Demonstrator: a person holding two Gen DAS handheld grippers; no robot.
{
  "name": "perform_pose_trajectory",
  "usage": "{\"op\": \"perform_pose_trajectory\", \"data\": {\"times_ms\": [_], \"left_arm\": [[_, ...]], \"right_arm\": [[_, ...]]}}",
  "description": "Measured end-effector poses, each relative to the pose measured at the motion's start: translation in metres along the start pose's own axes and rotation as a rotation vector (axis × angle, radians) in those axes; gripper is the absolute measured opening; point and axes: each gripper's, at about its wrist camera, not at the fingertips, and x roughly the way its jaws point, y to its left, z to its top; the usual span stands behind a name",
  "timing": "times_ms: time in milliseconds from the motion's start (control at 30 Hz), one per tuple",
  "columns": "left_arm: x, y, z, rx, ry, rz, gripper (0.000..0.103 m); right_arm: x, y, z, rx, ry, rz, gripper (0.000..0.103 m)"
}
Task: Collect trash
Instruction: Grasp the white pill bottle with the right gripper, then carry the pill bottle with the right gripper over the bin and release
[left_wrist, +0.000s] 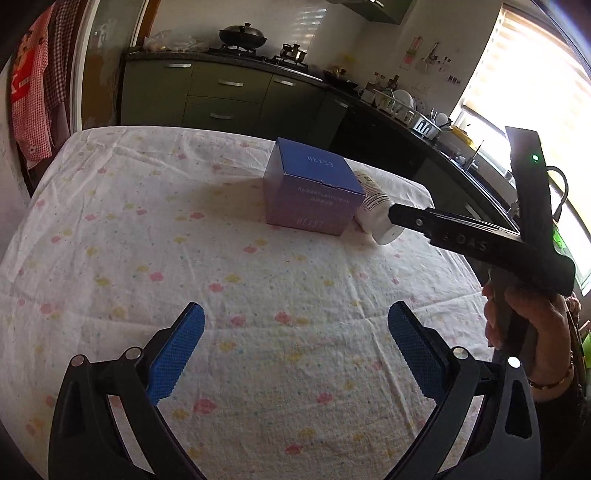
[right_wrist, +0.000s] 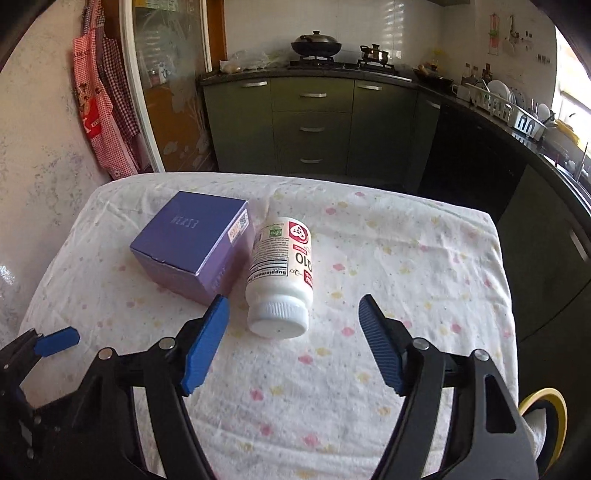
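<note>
1. Bottle: white plastic supplement bottle lay on its side on the floral-clothed tabletop, touching a purple cardboard box.
2. Axis: cap end pointed toward the right tool.
3. Right tool: spread, empty, bottle just ahead.
4. Left tool: spread, empty, farther off.

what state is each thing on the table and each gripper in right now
purple box: upright on the cloth, flaps closed
white supplement bottle: lying on its side, cap on and facing the right gripper, beside the box
left gripper: open, nothing between its fingers
right gripper: open, not gripping, the bottle's cap just ahead of its fingers
tablecloth: spread over the table, wrinkled
</note>
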Motion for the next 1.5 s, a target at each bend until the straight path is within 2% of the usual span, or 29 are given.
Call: {"op": "perform_pose_trajectory", "data": {"times_ms": [67, 333, 433, 533, 733, 900, 1033, 1100, 1167, 1333, 1467, 1500], "left_arm": [[0.001, -0.001, -0.001, 0.004, 0.005, -0.004, 0.098], [0.001, -0.003, -0.001, 0.009, 0.002, -0.009, 0.098], [0.004, -0.001, -0.001, 0.006, 0.013, -0.015, 0.098], [0.007, -0.001, 0.0, 0.004, 0.023, -0.019, 0.098], [0.01, 0.0, 0.0, 0.006, 0.029, -0.018, 0.098], [0.008, -0.003, 0.0, 0.026, 0.018, -0.015, 0.098], [0.005, -0.007, -0.001, 0.043, 0.002, -0.004, 0.098], [0.002, -0.009, -0.001, 0.052, -0.01, 0.005, 0.098], [0.001, -0.012, -0.002, 0.065, -0.019, 0.011, 0.098], [-0.003, -0.019, -0.004, 0.096, -0.035, 0.023, 0.098], [-0.004, -0.024, -0.005, 0.117, -0.04, 0.029, 0.098], [-0.004, -0.025, -0.005, 0.122, -0.04, 0.03, 0.098]], "right_arm": [[0.013, -0.001, 0.004, 0.03, 0.023, 0.019, 0.066], [0.041, 0.007, 0.015, 0.034, 0.067, -0.019, 0.057], [0.047, 0.006, 0.016, 0.042, 0.091, -0.008, 0.045], [0.044, 0.0, 0.013, 0.065, 0.097, 0.006, 0.045], [0.004, -0.019, -0.005, 0.13, 0.048, 0.074, 0.045], [-0.062, -0.052, -0.041, 0.214, -0.042, 0.095, 0.045], [-0.116, -0.098, -0.08, 0.311, -0.111, 0.019, 0.045], [-0.139, -0.13, -0.103, 0.359, -0.129, -0.078, 0.045], [-0.151, -0.159, -0.122, 0.401, -0.112, -0.161, 0.045], [-0.152, -0.213, -0.165, 0.447, -0.019, -0.308, 0.045], [-0.138, -0.232, -0.181, 0.466, 0.022, -0.326, 0.045], [-0.134, -0.236, -0.183, 0.471, 0.03, -0.335, 0.048]]}}
